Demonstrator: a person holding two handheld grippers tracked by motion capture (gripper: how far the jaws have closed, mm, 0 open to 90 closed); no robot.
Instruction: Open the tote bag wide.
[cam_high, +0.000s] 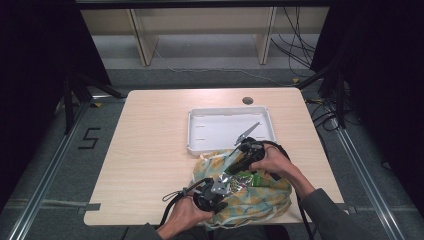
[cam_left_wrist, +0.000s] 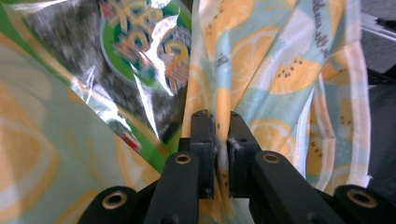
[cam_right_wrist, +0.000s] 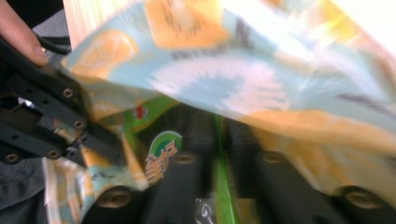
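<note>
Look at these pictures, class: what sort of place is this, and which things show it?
Probably a lab or recording workspace, not a home: a bare wooden table ringed by dark curtains, loose cables on the floor, and a floor mark shaped like a five.

Both forearms come in from the near edge of the table (cam_high: 150, 150). The left hand (cam_high: 186, 214) holds the left gripper (cam_high: 220, 192) low near that edge, jaws pressed together on a fold of the fruit-print bag (cam_left_wrist: 280, 60). The right hand (cam_high: 272, 161) holds the right gripper (cam_high: 239, 172) farther in from the table's near edge, angled toward the left one, jaws clamped on the green snack packet (cam_right_wrist: 219, 186).
</note>
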